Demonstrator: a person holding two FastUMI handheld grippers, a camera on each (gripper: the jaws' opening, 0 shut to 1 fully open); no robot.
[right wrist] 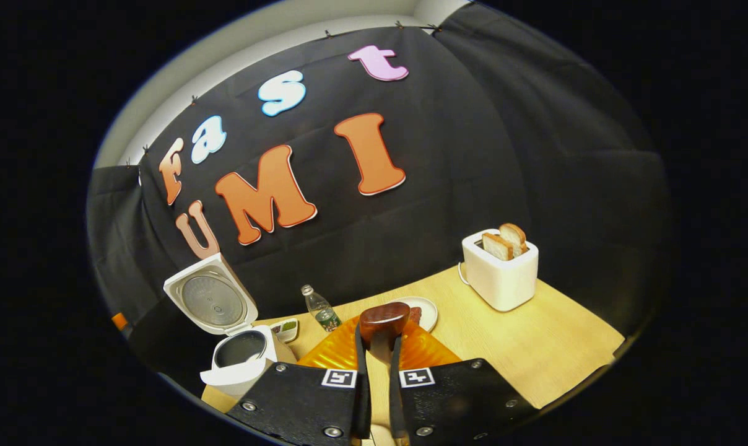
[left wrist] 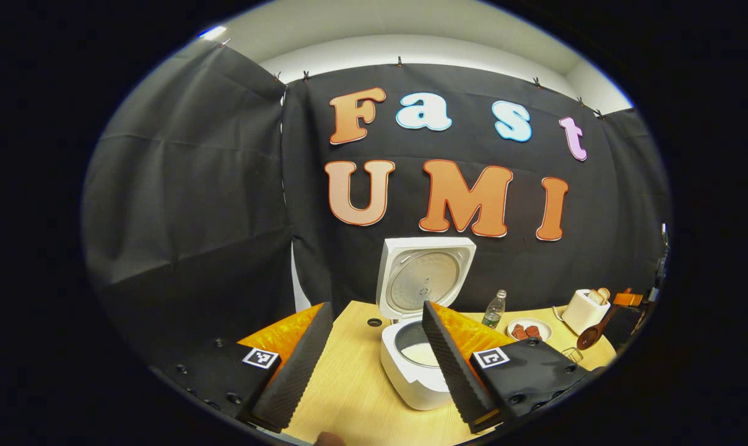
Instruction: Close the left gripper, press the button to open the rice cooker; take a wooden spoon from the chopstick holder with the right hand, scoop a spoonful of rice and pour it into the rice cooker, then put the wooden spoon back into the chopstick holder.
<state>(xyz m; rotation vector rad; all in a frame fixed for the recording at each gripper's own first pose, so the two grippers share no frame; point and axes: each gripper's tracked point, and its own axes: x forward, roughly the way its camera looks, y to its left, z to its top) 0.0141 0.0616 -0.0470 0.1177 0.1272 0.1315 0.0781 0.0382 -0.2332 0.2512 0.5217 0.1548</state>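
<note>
While black cloth walls the wooden table (right wrist: pixel 553 347), left claw (left wrist: pixel 374 353) spread, right claw (right wrist: pixel 379 347) pinching wooden spoon (right wrist: pixel 383 325).

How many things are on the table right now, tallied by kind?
Appliances: 2, rice cooker, toaster
Bottles: 1, bottle
Dishes: 2, plate, small tray
Total: 5

White rice cooker (left wrist: pixel 418 378) with grey inner lid, dark brown wooden spoon (right wrist: pixel 383 323), white toaster (right wrist: pixel 501 275), light wood-grain surface (right wrist: pixel 535 347), black tongs (left wrist: pixel 374 365) with orange ribbed panels and black-white square markers.
</note>
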